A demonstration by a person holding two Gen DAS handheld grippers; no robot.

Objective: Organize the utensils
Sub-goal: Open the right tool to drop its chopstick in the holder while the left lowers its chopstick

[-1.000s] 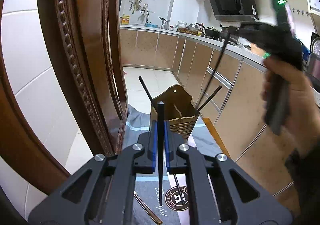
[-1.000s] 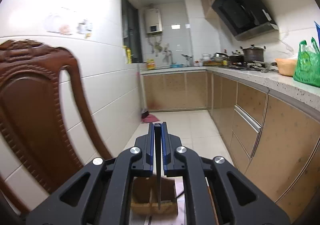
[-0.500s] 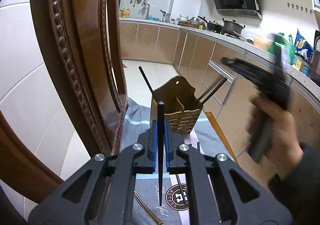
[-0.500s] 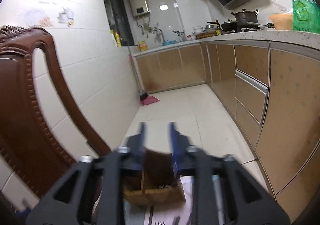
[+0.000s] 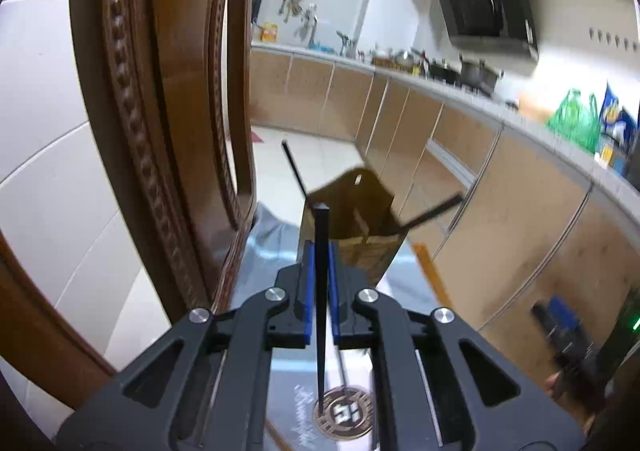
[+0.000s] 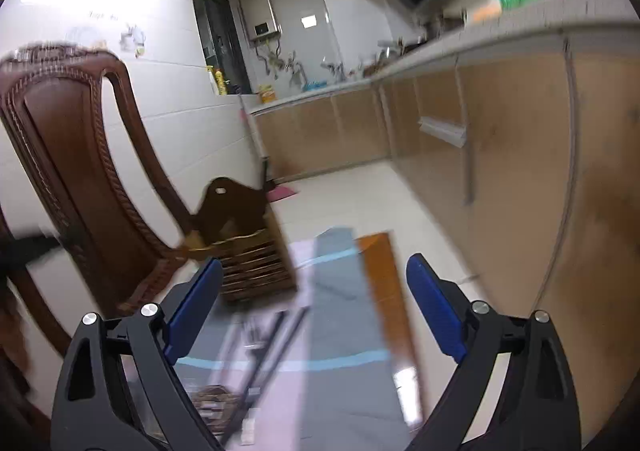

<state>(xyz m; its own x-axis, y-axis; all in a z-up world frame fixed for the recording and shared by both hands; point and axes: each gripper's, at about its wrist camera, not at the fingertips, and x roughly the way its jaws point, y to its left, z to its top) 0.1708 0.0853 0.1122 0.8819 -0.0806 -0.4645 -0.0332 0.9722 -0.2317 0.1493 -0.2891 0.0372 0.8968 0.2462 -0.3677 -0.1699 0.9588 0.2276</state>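
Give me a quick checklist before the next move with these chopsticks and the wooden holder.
1. Left tool shut on a black chopstick: ok.
2. Wooden holder upright on the table, two chopsticks already leaning in it: ok.
3. Right tool opening with nothing between its pads: ok.
4. Loose utensils lying on the mat below the right tool: ok, though blurred.
5. Exact count of loose utensils: cannot tell.

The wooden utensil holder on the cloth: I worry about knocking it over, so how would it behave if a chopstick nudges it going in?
The wooden utensil holder looks tall for its footprint, with a high back panel, so it may tip or slide on the cloth. The leaning chopsticks inside probably add little weight. It seems rigid, not fragile.
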